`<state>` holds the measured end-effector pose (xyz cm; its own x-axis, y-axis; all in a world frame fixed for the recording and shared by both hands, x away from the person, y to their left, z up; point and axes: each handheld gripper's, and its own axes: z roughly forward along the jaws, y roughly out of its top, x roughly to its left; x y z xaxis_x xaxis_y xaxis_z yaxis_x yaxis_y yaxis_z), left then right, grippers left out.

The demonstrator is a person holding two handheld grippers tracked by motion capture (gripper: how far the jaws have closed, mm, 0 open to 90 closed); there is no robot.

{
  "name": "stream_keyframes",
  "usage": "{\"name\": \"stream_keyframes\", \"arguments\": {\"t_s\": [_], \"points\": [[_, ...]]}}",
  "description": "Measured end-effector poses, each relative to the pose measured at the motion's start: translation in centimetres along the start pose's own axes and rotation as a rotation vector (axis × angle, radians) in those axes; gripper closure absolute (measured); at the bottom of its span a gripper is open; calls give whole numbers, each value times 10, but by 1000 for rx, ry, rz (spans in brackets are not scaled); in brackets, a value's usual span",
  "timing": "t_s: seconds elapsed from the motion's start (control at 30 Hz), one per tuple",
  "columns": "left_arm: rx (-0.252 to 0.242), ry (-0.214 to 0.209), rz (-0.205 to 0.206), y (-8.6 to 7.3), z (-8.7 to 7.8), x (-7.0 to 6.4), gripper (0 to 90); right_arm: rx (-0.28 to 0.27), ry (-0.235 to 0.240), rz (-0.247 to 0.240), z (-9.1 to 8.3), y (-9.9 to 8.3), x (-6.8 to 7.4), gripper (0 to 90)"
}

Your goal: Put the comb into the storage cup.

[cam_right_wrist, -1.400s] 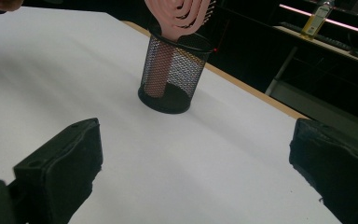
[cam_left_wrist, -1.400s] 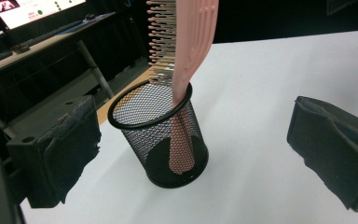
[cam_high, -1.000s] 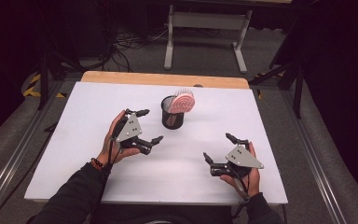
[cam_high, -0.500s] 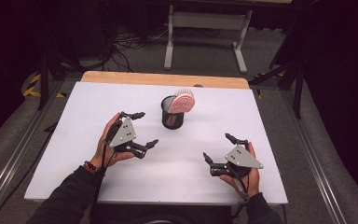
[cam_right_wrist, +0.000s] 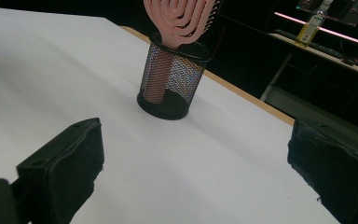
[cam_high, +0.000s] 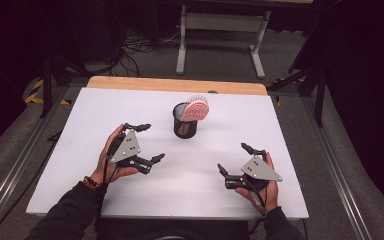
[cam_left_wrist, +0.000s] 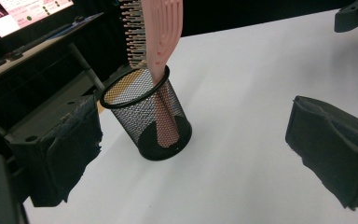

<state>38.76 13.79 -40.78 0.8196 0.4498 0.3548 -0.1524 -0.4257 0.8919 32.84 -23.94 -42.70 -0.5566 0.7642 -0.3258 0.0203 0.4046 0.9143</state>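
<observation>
A black mesh cup (cam_high: 185,128) stands upright on the white table (cam_high: 105,107), a little behind its middle. A pink hairbrush (cam_high: 196,109) stands in it, handle down and head leaning right over the rim. My left gripper (cam_high: 151,142) hovers open to the cup's near left, and the cup (cam_left_wrist: 144,116) and brush (cam_left_wrist: 156,32) lie ahead between its spread jaws. My right gripper (cam_high: 231,157) is open near the front right, aimed at the cup (cam_right_wrist: 171,81) and brush (cam_right_wrist: 182,18). Nothing is between either pair of pads.
A wooden strip (cam_high: 177,85) runs along the table's far edge. Behind it stand a white frame (cam_high: 220,22), and cables lie on the floor. Metal rails (cam_high: 340,165) flank the table. A desk with a bottle (cam_right_wrist: 310,24) stands beyond the table.
My left gripper has drawn back slightly to the left and toward the near edge, away from the cup. The right gripper has barely moved.
</observation>
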Motion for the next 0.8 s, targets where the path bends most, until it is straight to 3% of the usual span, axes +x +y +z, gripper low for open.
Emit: {"name": "stream_keyframes", "arguments": {"t_s": [0.8], "points": [[24,30,16,-10,-25,-3,49,3,-5,-10,0,0,1,45]]}}
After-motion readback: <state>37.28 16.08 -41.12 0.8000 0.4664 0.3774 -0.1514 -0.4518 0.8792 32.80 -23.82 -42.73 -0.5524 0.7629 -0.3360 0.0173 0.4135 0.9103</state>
